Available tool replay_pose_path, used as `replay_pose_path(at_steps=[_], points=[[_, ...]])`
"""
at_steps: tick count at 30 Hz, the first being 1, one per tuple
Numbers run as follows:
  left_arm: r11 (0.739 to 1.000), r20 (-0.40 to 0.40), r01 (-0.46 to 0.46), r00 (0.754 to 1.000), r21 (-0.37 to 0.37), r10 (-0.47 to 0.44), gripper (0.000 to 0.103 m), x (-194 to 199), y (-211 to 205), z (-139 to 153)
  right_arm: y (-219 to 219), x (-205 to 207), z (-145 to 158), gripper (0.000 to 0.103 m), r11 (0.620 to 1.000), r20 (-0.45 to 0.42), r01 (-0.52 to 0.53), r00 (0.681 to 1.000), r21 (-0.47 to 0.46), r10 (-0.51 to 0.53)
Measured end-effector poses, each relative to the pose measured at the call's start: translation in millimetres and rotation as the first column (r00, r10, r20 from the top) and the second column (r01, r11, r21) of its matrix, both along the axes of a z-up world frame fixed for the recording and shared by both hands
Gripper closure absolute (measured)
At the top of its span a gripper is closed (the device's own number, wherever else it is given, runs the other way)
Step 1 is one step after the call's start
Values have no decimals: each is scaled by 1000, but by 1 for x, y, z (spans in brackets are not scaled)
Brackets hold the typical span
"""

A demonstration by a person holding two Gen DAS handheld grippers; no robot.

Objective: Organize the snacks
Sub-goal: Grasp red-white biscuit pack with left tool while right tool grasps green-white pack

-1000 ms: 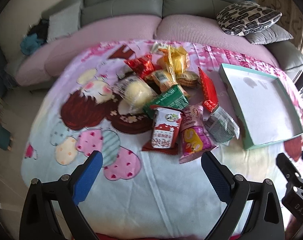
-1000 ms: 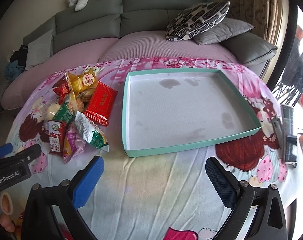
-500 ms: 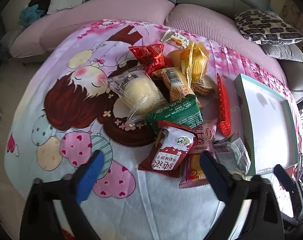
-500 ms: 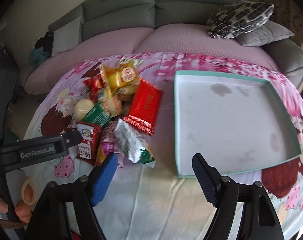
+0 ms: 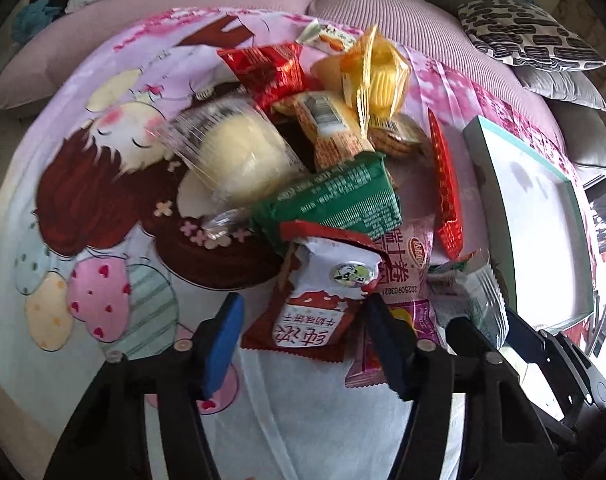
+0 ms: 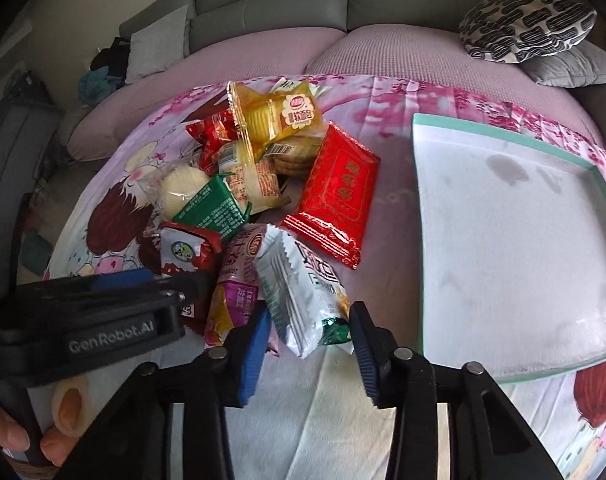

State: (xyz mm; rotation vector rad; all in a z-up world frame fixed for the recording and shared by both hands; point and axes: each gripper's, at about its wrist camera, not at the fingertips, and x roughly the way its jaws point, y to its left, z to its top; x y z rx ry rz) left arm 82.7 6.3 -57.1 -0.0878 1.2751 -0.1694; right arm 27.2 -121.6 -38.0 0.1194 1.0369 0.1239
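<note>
One tray (image 6: 507, 236), eleven snack packets (image 6: 263, 184)

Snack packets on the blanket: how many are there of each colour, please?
Red packets: 3
Yellow or orange packets: 2
Clear packets: 2
Green packet: 1
Pink packet: 1
Silver packet: 1
Small white packet: 1
Total: 11
</note>
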Motion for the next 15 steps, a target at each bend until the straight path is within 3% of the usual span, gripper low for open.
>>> replay_pose_path(at_steps=[4, 15], points=[[999, -23, -3, 1000, -34, 2, 54, 4, 1, -8, 3, 5, -4, 62, 1000, 1, -15, 1000, -3, 15], [999, -9, -17, 1000, -52, 16, 58, 6, 7, -8, -2, 9, -6, 74, 1000, 15, 0, 1000, 14, 0]])
